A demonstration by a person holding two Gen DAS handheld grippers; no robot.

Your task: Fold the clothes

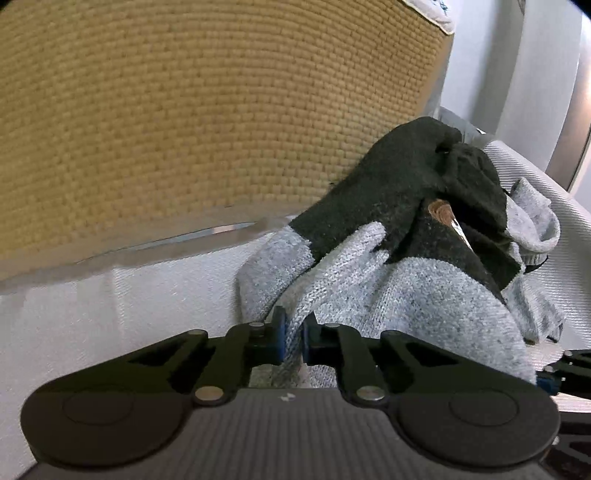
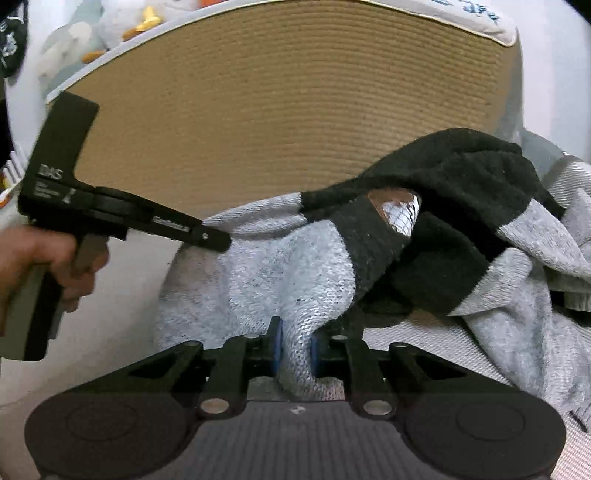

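A grey knit garment with black panels (image 1: 424,295) lies bunched on a white textured cloth (image 1: 129,306), against a tan woven basket (image 1: 203,110). My left gripper (image 1: 293,338) is shut on a grey fold of the garment. The garment also shows in the right wrist view (image 2: 280,266), where my right gripper (image 2: 297,349) is shut on another grey fold of it. The left gripper's body (image 2: 110,210), held by a hand, reaches the garment's left edge in that view. A brown label (image 1: 439,210) shows inside the black collar.
The tan basket (image 2: 277,110) fills the background close behind the garment, with a white liner rim (image 2: 480,22) on top. Plush toys (image 2: 122,22) sit at the far left behind it. A white wall and a pale curved edge (image 1: 535,92) stand at the right.
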